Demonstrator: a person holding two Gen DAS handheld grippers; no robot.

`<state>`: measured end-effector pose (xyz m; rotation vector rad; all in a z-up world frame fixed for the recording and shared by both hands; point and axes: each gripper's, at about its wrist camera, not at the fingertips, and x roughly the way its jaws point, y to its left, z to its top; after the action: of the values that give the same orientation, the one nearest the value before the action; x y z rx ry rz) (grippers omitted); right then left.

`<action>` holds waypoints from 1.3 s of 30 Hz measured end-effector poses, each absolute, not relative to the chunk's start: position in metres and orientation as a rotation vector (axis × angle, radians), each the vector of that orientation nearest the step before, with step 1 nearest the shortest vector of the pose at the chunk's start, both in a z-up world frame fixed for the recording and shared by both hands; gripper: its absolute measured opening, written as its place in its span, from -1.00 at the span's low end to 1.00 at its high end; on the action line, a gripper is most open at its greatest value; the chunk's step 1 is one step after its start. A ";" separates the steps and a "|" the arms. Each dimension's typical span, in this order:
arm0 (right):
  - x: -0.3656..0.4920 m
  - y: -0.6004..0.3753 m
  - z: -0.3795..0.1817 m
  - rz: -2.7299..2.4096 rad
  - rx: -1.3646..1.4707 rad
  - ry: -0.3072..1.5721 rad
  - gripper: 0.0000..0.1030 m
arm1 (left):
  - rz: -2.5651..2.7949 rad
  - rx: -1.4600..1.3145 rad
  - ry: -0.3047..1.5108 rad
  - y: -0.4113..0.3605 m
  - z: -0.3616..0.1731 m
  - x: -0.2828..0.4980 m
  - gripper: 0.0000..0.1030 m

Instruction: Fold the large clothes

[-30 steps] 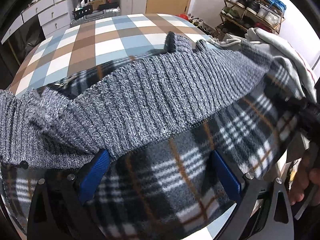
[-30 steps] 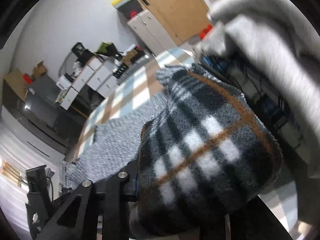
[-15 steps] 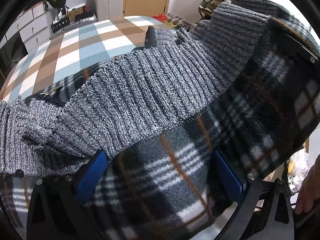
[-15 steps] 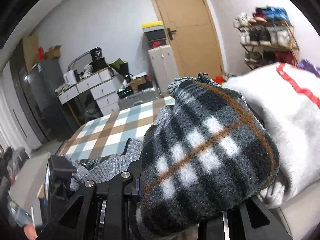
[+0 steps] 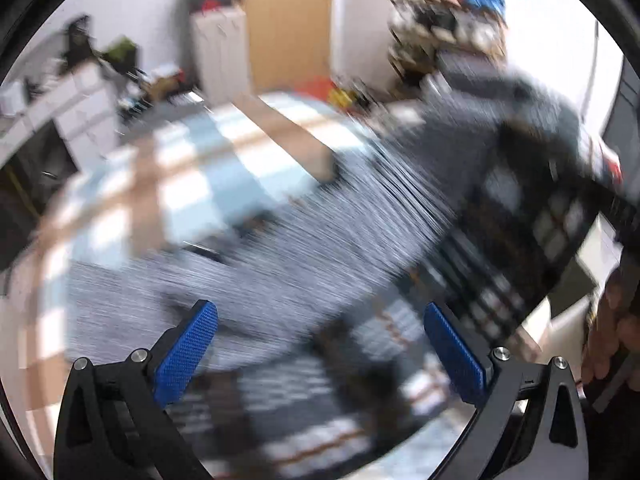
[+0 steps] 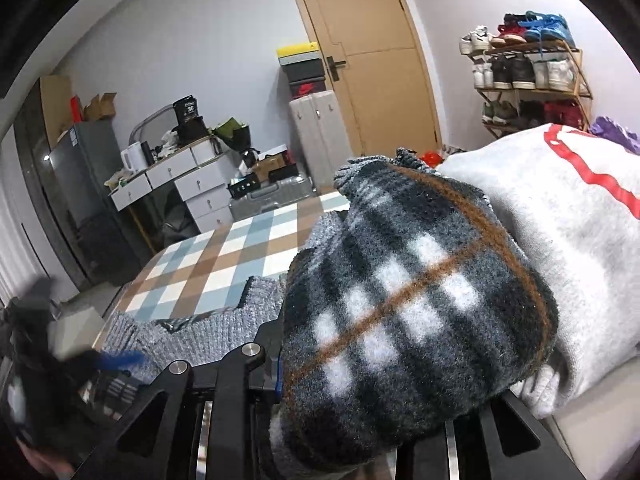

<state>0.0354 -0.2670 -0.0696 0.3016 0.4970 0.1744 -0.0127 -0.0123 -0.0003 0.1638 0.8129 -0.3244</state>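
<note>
My left view is smeared with blur: only my left gripper (image 5: pixel 320 344) reads sharply, its blue pads (image 5: pixel 186 354) spread wide with nothing between them. Beyond them the jacket (image 5: pixel 360 240), grey knit with plaid lining, is a streaky shape on the checked bed (image 5: pixel 180 176).

In the right view the jacket (image 6: pixel 420 304) bulges over my right gripper (image 6: pixel 276 376), hiding the fingertips; they are clamped on the plaid cloth. A grey sweater (image 6: pixel 560 216) with a red stripe lies just beside it. This sharper view shows a door (image 6: pixel 368 52), shoe rack (image 6: pixel 528 76) and drawers (image 6: pixel 188 184). A dark box (image 6: pixel 186 108) reads "36". My left gripper (image 6: pixel 116 360) is a blur low left.
</note>
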 end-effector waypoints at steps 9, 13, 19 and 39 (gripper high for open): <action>0.038 -0.262 -0.070 0.154 0.302 0.502 -0.47 | -0.054 -0.012 1.142 0.106 -0.067 0.053 0.97; 0.038 -0.263 -0.071 0.155 0.299 0.503 -0.47 | -0.119 -0.202 1.176 0.129 -0.073 0.058 0.95; 0.037 -0.264 -0.068 0.144 0.291 0.479 -0.49 | -0.090 -0.144 1.088 0.131 -0.052 0.036 0.95; 0.041 -0.197 -0.006 0.090 -0.119 0.367 -0.52 | -0.443 -0.179 1.245 0.078 -0.075 0.046 0.73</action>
<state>0.0412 -0.1967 -0.0065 -0.1193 0.3675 0.0904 0.0464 0.0781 -0.0749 -0.1793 1.2453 -0.4428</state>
